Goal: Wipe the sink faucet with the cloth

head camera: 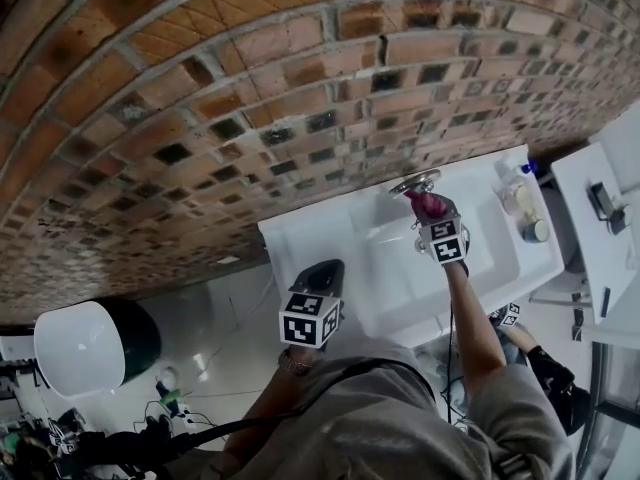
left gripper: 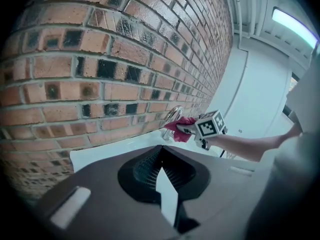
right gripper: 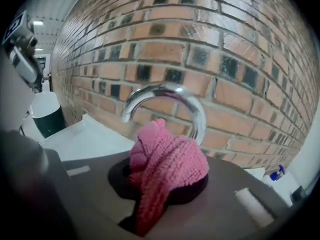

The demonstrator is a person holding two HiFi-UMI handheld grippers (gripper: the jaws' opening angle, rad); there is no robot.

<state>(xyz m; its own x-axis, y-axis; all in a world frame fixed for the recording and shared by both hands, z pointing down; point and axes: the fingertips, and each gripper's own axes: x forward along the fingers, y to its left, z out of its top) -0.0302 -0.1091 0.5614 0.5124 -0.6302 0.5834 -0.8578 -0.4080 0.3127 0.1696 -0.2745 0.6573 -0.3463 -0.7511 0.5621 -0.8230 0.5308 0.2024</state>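
Red-brick wall (head camera: 200, 118) at back, white sink (head camera: 330, 243) mounted against it, glossy white floor (head camera: 220, 318) below. Chrome faucet (head camera: 415, 182) at the sink's rear rim, close to the wall. Arched spout, chrome, curving overhead in the right gripper view.

Right gripper (head camera: 427, 208) reached out over the basin, jaws clamped on a bunched pink cloth (head camera: 428, 204). Cloth (right gripper: 167, 166) knitted, wadded into a lump between the jaws, one tail hanging down out of the gap. Lump directly below the arch of the faucet (right gripper: 165, 96). From the left gripper view, cloth (left gripper: 181, 129) lying against the lower part of the faucet (left gripper: 172, 116); actual contact not certain from any view.

Left gripper (head camera: 322, 273) held back at the sink's near-left corner, well apart from the faucet. Jaws together, nothing between them. Aimed toward wall and sink.

Small bottles (head camera: 522, 200) on the sink's right end. White-and-dark-green bin (head camera: 85, 343) on the floor to the left, well apart from the sink. Grey sleeve (head camera: 500, 398) on the right arm.
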